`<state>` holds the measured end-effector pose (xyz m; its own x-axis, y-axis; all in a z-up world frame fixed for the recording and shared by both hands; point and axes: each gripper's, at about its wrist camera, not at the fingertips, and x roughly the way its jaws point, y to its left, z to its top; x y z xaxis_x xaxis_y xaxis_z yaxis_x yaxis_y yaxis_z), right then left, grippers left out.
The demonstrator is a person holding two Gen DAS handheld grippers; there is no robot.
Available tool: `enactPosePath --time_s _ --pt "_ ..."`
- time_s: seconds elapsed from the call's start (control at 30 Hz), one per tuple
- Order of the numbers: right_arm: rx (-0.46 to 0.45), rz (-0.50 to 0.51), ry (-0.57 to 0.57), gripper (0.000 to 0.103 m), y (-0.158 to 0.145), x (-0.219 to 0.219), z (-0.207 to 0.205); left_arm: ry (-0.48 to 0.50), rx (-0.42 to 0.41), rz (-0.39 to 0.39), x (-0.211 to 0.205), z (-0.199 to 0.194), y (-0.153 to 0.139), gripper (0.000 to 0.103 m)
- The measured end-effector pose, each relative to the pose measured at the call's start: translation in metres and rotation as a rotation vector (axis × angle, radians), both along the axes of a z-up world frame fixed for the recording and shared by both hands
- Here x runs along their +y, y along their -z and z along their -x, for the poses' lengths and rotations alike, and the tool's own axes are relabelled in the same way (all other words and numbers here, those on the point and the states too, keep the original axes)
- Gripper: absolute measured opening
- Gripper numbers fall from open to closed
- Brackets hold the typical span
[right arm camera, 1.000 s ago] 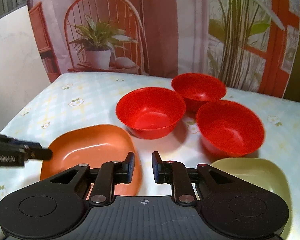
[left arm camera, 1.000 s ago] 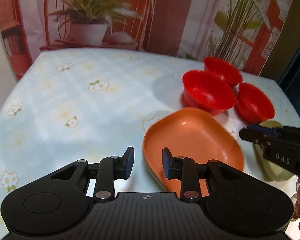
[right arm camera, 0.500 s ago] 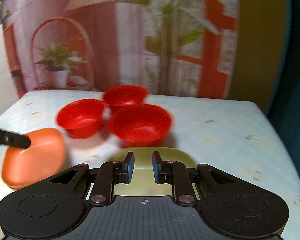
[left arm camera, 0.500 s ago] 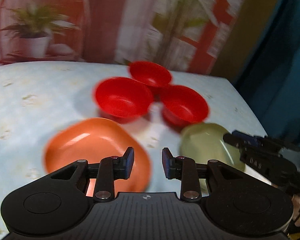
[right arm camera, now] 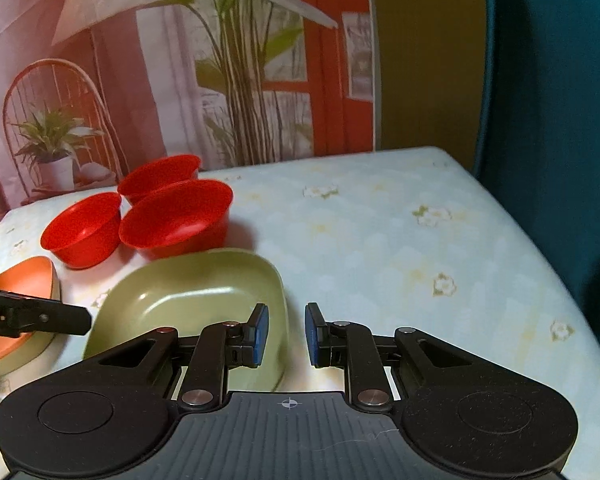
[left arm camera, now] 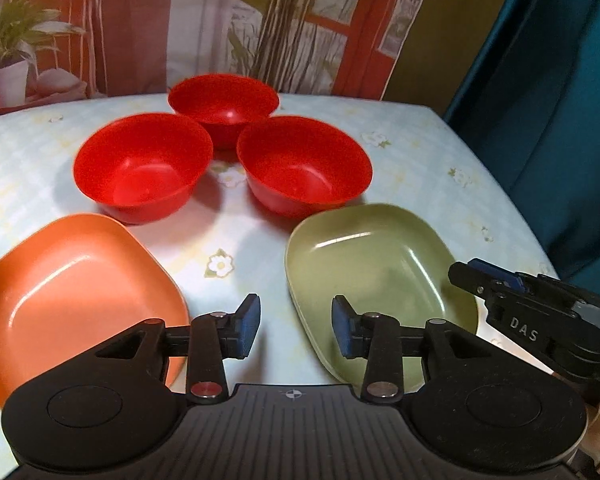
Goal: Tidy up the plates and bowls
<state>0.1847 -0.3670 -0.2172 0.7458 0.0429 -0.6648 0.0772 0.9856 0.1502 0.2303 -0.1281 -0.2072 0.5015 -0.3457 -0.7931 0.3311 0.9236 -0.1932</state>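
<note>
Both grippers spread, empty: left gripper, right gripper lower centre; green plate rim may skid when pinched.

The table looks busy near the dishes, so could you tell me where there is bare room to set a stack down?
Bare cloth lies right of the green plate, out to the table edge, and between it and the orange plate. The three red bowls crowd together behind both plates.
</note>
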Motion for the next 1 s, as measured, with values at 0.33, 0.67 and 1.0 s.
enactPosePath --time_s 0.33,0.67,1.0 --pt "0.021 -0.062 0.006 0.019 0.01 -0.001 0.009 0.073 0.058 -0.02 -0.012 0.008 0.015 0.023" --pt "0.034 -0.072 -0.015 0.014 0.004 0.005 0.011 0.106 0.01 -0.05 -0.01 0.021 0.004 0.021" --pt "-0.015 -0.087 -0.047 0.014 -0.024 0.022 0.015 0.074 -0.028 0.043 0.033 0.033 -0.026 0.022"
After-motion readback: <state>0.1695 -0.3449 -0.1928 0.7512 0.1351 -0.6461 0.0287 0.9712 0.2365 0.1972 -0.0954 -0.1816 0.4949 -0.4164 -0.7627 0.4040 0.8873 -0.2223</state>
